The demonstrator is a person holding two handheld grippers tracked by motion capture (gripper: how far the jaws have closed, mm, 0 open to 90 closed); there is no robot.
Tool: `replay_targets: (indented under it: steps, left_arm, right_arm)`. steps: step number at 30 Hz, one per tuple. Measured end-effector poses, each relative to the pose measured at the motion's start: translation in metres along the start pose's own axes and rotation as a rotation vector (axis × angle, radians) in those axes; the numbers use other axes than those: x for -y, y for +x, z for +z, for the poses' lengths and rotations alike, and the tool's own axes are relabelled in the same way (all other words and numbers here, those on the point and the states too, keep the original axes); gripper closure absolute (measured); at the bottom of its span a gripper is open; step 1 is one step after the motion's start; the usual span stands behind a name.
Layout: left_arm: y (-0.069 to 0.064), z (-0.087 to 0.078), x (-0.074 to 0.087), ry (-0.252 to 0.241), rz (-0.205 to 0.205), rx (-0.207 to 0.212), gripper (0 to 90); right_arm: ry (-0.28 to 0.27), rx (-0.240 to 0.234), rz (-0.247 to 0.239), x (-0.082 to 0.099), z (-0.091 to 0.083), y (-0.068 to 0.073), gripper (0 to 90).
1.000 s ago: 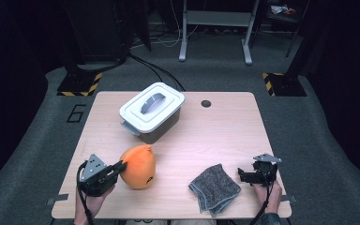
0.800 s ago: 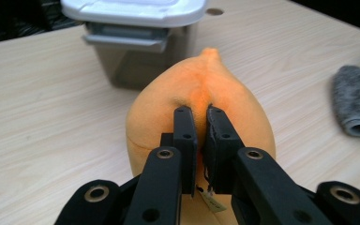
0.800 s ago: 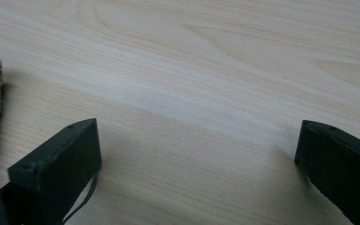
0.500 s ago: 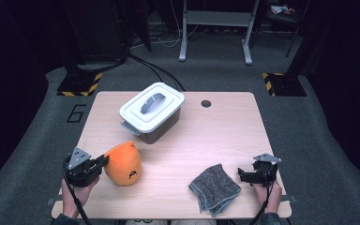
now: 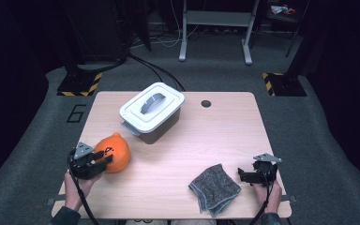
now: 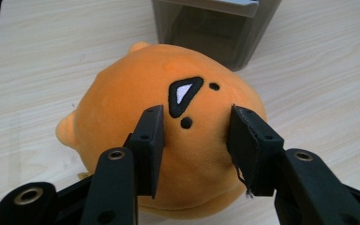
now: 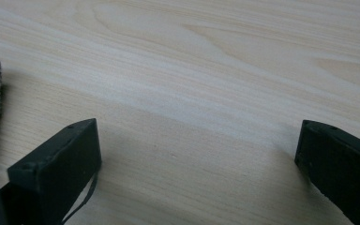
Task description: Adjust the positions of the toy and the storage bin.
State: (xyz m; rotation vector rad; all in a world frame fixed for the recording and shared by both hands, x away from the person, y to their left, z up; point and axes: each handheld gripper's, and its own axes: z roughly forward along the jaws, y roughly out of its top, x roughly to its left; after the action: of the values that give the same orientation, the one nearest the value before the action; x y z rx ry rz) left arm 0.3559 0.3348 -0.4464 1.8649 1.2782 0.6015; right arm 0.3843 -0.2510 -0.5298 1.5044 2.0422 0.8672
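Toy (image 5: 113,152) sat on the table (image 5: 206,140) by the box (image 5: 152,112); left gripper (image 6: 194,140) jaws, just opening, flanked it. Right gripper (image 5: 251,176) jaws gaped wide, empty.

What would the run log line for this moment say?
left gripper: jaws just opening, either side of plush | right gripper: open over table | cloth: flat | bin: lidded

Two black claws (image 5: 104,161) (image 5: 240,175) with screwed jaws, grey three-cornered top plates, trailing black cables, dark sleeves.
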Motion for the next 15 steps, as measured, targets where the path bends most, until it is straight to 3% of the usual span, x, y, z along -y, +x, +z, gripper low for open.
replay_targets:
  steps: [10, 13, 15]
  left_arm:
    - [-0.0036, 0.0002, -0.0022, 0.001, 0.004, 0.012, 52.9]
    - [-0.0037, -0.0005, -0.0048, 0.003, 0.008, 0.017, 47.0]
    - [-0.004, -0.0005, -0.007, 0.008, 0.01, 0.031, 38.3]
  right_arm:
    - [0.0, -0.001, 0.001, 0.0, 0.0, -0.0001, 0.0]
    - [-0.003, 0.0, 0.0, -0.0001, 0.0003, -0.0003, 0.0]
    - [-0.003, -0.002, -0.002, -0.0001, 0.0003, -0.0005, 0.0]
